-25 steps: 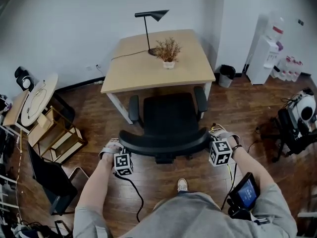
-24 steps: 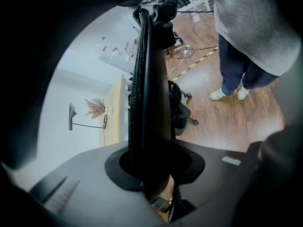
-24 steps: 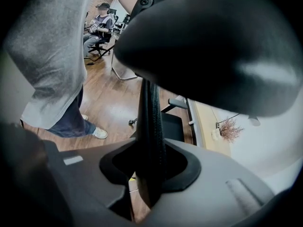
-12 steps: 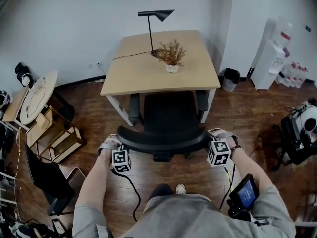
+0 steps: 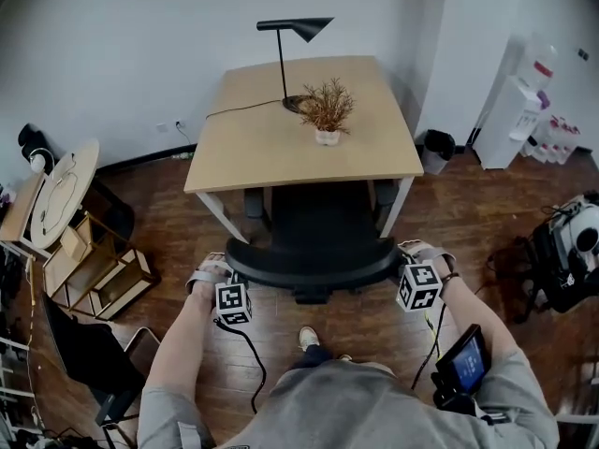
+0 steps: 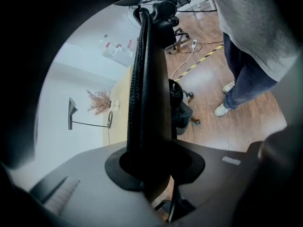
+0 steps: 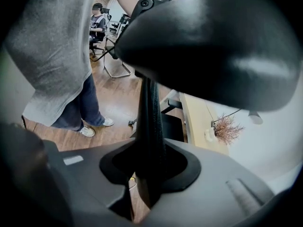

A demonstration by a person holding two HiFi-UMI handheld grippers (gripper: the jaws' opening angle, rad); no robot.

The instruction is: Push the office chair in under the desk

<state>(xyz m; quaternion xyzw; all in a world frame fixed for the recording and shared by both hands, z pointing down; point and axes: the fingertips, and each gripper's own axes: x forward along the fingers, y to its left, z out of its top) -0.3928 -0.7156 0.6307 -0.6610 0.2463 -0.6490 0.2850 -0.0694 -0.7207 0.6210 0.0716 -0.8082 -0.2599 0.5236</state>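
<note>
The gripper views are showing the left tool (image 6: 149,174) and right tool (image 7: 149,174) each clamping the thin, mesh-textured back edge of the chair (image 5: 314,251). Only the head view is showing its black seat lying ahead of both tools, partly under the pale wooden desk (image 5: 262,148).

— What is the room like around you?
— White walls (image 5: 112,54) rise ahead of me, and the floor (image 5: 468,213) is dark wood planks. To my right a white water dispenser (image 5: 501,110) stands against the wall, with a small black bin (image 5: 438,146) just beside it.
— And on your left?
— I see an open wooden shelf unit (image 5: 94,265) on the floor, with a round pale wooden tabletop (image 5: 61,190) near it. Ahead are a black lamp (image 5: 301,28) and a dried plant (image 5: 328,108) in a white pot. The light is soft and even.
</note>
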